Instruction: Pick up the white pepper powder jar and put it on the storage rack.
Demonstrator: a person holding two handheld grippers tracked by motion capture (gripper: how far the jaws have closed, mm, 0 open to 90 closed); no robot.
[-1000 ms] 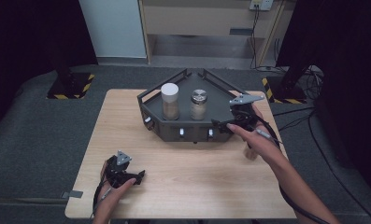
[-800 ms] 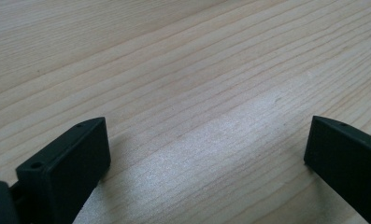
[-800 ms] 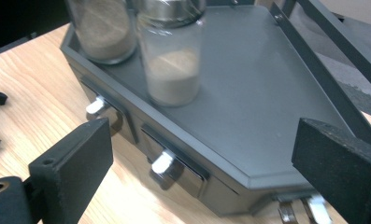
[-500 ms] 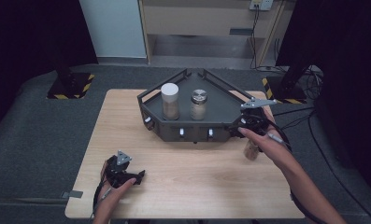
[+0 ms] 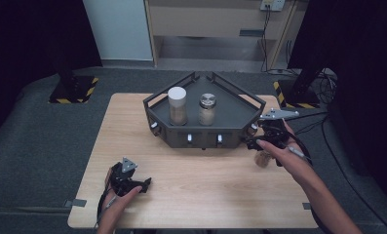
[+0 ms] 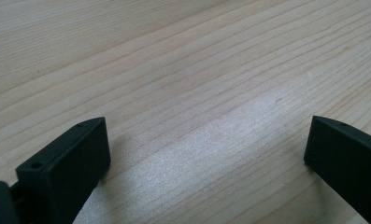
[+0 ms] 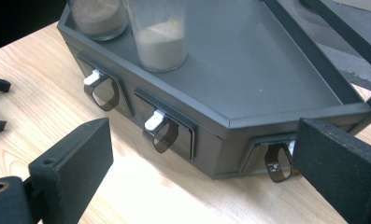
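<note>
The right gripper hangs at the right near corner of the dark tray, its jaws spread wide and grasping nothing; in the right gripper view one jaw stands just beside a small loop handle on the tray's corner face, though contact cannot be told. The left gripper rests on the counter at the near left, jaws released and empty. Two jars of sandy powder stand on the tray. No writing is readable.
</note>
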